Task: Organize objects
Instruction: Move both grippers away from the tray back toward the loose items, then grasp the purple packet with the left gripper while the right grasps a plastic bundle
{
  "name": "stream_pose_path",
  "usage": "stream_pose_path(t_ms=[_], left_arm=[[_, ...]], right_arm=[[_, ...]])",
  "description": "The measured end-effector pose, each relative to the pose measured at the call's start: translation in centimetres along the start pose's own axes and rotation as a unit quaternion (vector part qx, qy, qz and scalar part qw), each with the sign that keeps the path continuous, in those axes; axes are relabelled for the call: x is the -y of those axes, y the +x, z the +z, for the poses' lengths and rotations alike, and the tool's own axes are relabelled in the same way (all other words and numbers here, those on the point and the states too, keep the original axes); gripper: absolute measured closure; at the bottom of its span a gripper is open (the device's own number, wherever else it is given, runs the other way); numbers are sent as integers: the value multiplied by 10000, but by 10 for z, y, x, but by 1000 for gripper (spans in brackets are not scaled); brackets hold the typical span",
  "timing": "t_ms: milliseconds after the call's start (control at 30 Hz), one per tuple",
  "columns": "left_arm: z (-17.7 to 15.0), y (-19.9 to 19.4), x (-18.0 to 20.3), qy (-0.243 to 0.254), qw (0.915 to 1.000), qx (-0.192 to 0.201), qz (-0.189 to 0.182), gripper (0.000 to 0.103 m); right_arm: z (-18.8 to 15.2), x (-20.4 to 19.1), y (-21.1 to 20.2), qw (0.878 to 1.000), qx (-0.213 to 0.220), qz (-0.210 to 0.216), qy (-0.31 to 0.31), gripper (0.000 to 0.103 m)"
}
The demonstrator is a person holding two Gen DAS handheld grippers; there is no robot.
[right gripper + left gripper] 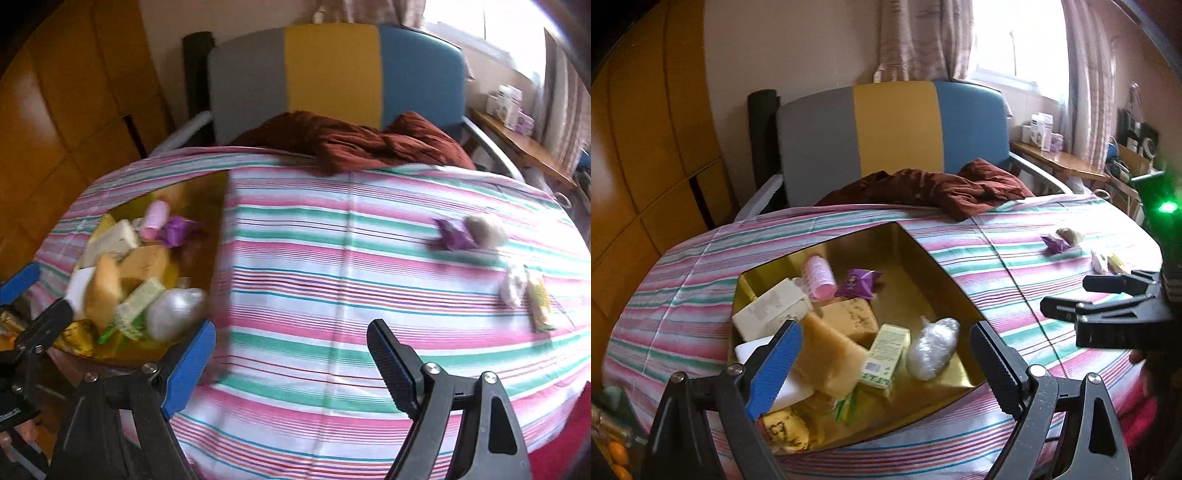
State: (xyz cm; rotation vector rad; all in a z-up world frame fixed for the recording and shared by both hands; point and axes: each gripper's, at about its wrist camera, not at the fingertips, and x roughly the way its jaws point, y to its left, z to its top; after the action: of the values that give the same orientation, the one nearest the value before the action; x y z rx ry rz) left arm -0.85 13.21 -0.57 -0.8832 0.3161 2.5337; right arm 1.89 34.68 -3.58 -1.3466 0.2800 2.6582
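A gold tray (923, 258) lies on the striped tablecloth and holds a pink roller (820, 276), a purple wrapper (857, 283), a white box (772, 308), tan blocks (846, 314), a green box (886, 350) and a clear plastic bag (932, 347). My left gripper (884, 332) hovers open over the tray's near side with nothing between its fingers. My right gripper (291, 354) is open and empty above bare cloth right of the tray (218, 206). Loose at the far right lie a purple wrapper (452, 232), a beige lump (484, 229), a white wad (513, 284) and a yellow packet (539, 299).
A crumpled dark red cloth (942, 184) lies at the table's far edge in front of a grey, yellow and blue chair (894, 125). A wooden wardrobe (646, 129) stands on the left. A side table with boxes (1045, 136) sits by the window.
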Motion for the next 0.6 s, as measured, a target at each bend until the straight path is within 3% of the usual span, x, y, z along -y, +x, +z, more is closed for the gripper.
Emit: stream_pose_path(t_ms=[400,600], left_arm=[[9,10,44,485,9975,-52,-514,10],[12,16,59,651,9956,-121,-662,10]], right_arm=[[-10,99,12,9894,-702,-479,1173,17],[-12,155,-5,9813,-715,-818,1587,17]])
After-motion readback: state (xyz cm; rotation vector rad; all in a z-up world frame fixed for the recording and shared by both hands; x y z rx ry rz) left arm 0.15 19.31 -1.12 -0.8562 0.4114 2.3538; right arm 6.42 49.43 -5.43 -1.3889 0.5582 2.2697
